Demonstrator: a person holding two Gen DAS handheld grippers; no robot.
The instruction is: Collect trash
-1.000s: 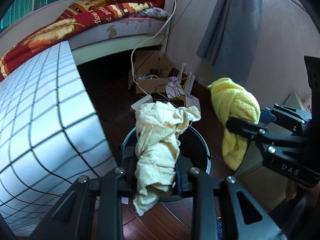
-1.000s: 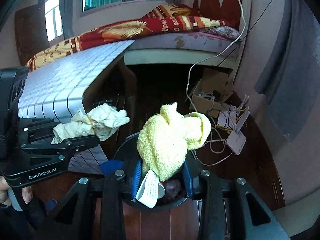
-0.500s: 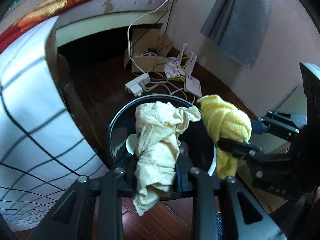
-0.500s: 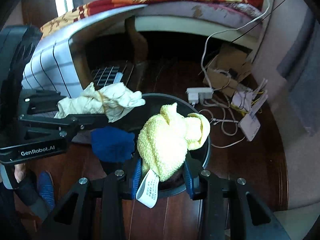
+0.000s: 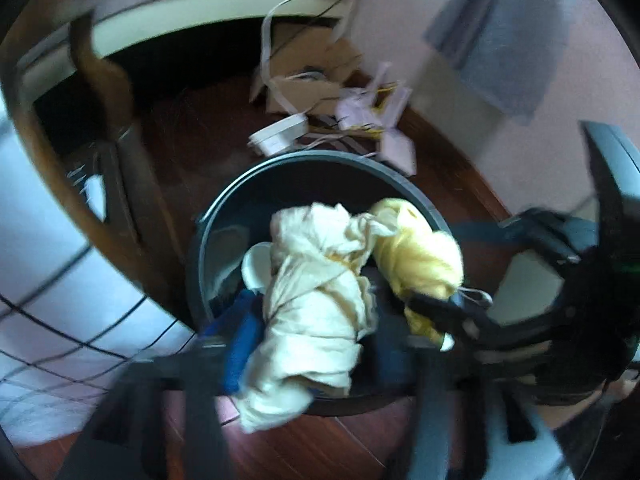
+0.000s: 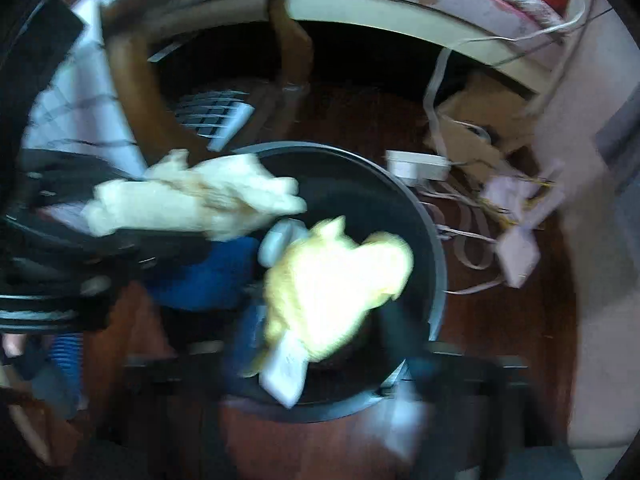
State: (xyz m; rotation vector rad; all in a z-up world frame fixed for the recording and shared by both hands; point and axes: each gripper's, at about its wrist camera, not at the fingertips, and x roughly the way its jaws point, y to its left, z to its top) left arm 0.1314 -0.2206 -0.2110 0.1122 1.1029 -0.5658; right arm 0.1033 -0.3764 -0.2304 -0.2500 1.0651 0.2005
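A round dark trash bin [image 5: 224, 216] stands on the wooden floor; it also shows in the right wrist view [image 6: 436, 248]. My left gripper [image 5: 312, 340] is shut on a crumpled cream cloth [image 5: 316, 300] and holds it over the bin mouth. My right gripper [image 6: 320, 344] is shut on a yellow towel [image 6: 336, 280] with a white label, also over the bin. The towel [image 5: 420, 256] touches the cream cloth in the left wrist view. The cream cloth [image 6: 192, 200] shows at the left in the right wrist view. Both views are blurred.
A table with a white checked cloth [image 5: 48, 272] and wooden legs [image 5: 108, 80] stands left of the bin. A power strip [image 5: 280, 136], cables, a cardboard box [image 6: 480, 120] and white devices [image 6: 516, 252] lie behind it. A bed frame [image 6: 400, 4] spans the back.
Both grippers have tipped down and moved closer over the bin. The cream cloth and the yellow towel have come together above its mouth.
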